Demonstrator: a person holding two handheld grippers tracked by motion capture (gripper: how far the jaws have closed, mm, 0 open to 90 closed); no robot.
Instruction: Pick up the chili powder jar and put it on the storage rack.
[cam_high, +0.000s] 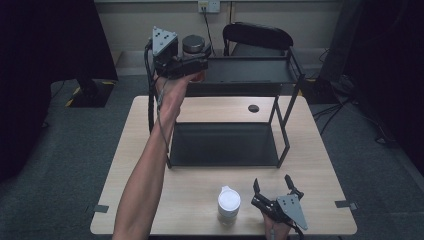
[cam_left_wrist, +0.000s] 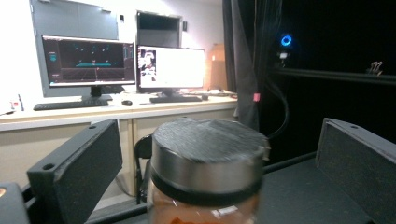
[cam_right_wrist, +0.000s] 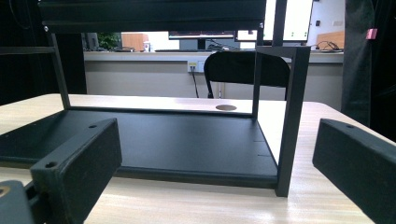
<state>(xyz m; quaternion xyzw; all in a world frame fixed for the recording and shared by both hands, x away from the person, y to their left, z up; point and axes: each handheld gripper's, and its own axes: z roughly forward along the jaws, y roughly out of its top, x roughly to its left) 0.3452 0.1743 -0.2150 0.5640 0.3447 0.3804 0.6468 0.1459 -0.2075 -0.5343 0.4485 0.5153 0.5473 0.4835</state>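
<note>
jar upright between your left fingers, at the top shelf's left end

your left gripper (cam_high: 192, 62) is raised to the top shelf (cam_high: 250, 70) of the black rack (cam_high: 280, 125), at that shelf's left end. the jar (cam_left_wrist: 205, 172), with its metal lid (cam_left_wrist: 208, 149) and orange contents, stands between the two left fingers (cam_left_wrist: 77, 172). its long axis runs straight up, square to the line across the fingers, and it sits about midway between them. in the left gripper view there is daylight on both sides of the lid, so the fingers are apart and not pressing it there. whether they touch the glass lower down is hidden, and so is whether the jar's base rests on the shelf.

judging from this, the coming move turns on that side clearance. if you mean to let go, back the fingers straight away from the jar along their own line, not sideways, or one finger will tip it. if you mean to grip, close evenly; the jar is centred enough.

your right gripper (cam_high: 272, 192) rests low on the surface (cam_high: 320, 165), fingers wide apart and holding nothing. the rack's lower shelf (cam_right_wrist: 177, 140) lies straight ahead of them. the white cup (cam_high: 229, 202) stands on the surface just to the left of the right fingers, much nearer that hand than the left.
</note>
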